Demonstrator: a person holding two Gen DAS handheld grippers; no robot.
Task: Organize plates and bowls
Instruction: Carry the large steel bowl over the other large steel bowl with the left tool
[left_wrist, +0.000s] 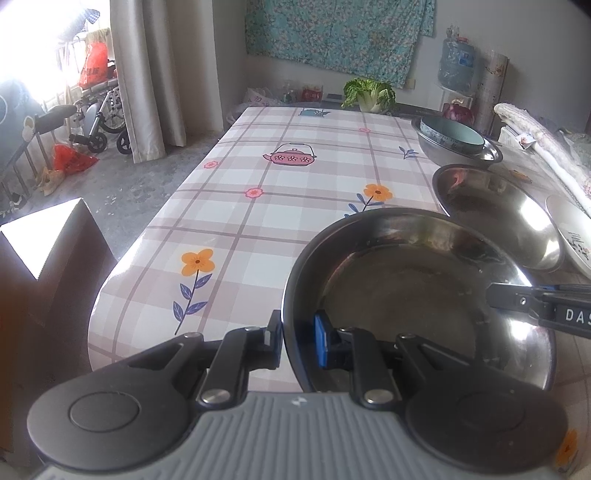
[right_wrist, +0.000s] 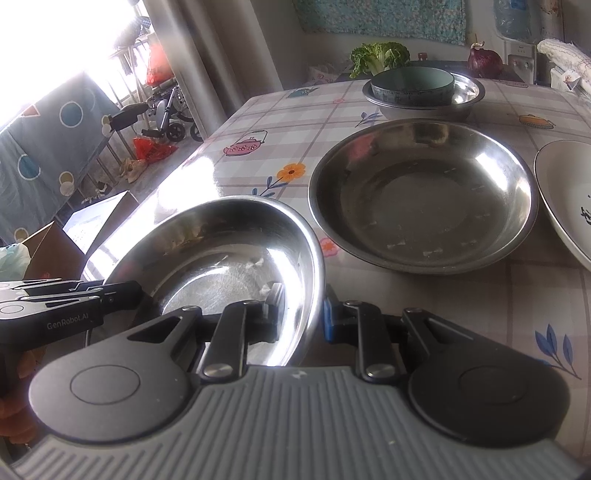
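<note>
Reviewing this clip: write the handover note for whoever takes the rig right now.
Left gripper: jaws shut on the near steel bowl's left rim.
Right gripper: jaws shut on its right rim.
Second steel bowl sits behind; white plate to the right; teal bowl nested in a far steel basin.
Done: one nesting.
Left: stack the held bowl, probably into the second.

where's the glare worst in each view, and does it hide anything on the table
Left wrist view: the window at upper left is blown out, and the steel bowl stays readable. Right wrist view: window glare whitens the tablecloth beside the steel bowl, washing out its pattern.
</note>
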